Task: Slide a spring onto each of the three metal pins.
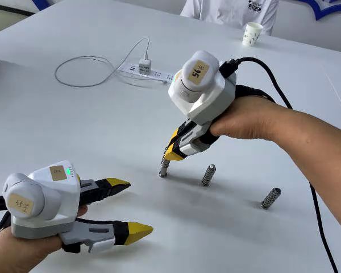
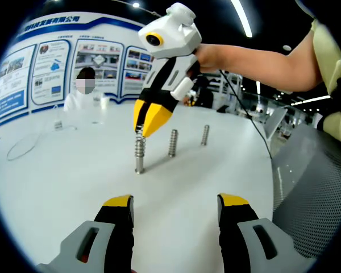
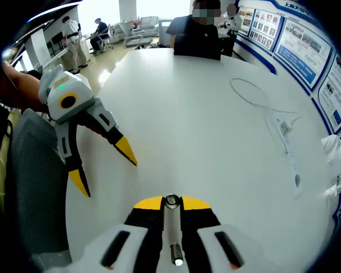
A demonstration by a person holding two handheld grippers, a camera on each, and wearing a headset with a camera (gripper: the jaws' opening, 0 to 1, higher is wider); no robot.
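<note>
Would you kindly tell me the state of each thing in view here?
Left claw: open, empty.
Right claw: shut on near spring.
Middle spring: on its pin, upright.
Far spring: on its pin.
Paper cup: upright.
Charger: plugged into power strip.

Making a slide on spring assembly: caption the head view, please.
Right hand-held gripper grips a spring on a pin, two more springs upright nearby, left hand-held gripper open.
</note>
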